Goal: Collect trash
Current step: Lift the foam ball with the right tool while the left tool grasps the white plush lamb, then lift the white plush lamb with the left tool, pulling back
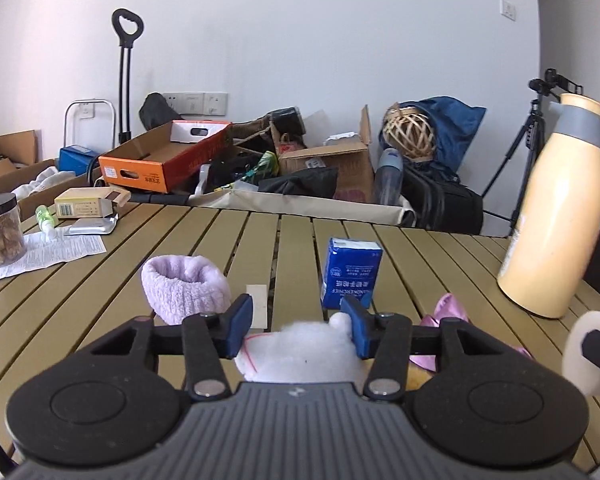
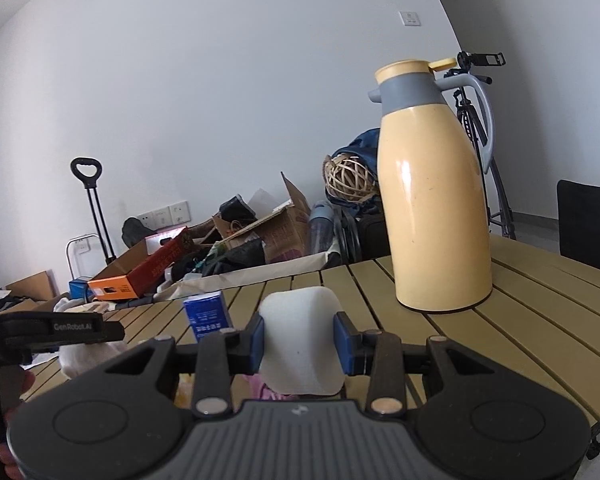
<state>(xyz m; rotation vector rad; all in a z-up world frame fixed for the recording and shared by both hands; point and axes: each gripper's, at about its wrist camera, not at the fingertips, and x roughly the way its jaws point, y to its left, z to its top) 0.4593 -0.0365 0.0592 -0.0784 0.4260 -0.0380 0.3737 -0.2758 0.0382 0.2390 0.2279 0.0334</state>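
My left gripper (image 1: 299, 322) holds a white fluffy wad in a clear bag (image 1: 300, 354), with both blue pads pressed against its sides, just above the slatted table (image 1: 140, 248). My right gripper (image 2: 299, 330) is shut on a white paper roll (image 2: 300, 340), which also shows at the right edge of the left wrist view (image 1: 580, 354). A blue tissue pack (image 1: 350, 272) stands just beyond the left fingers. A lilac fuzzy band (image 1: 184, 284), a small beige card (image 1: 258, 306) and a pink wrapper (image 1: 446, 312) lie around it.
A tall yellow jug (image 2: 436, 208) stands on the table's right side. At the far left are a snack jar (image 1: 2, 232), a printed sheet (image 1: 56, 252), a small box (image 1: 84, 204) and a silver pouch (image 1: 92, 226). Boxes, bags and a tripod (image 1: 528, 148) crowd the floor beyond.
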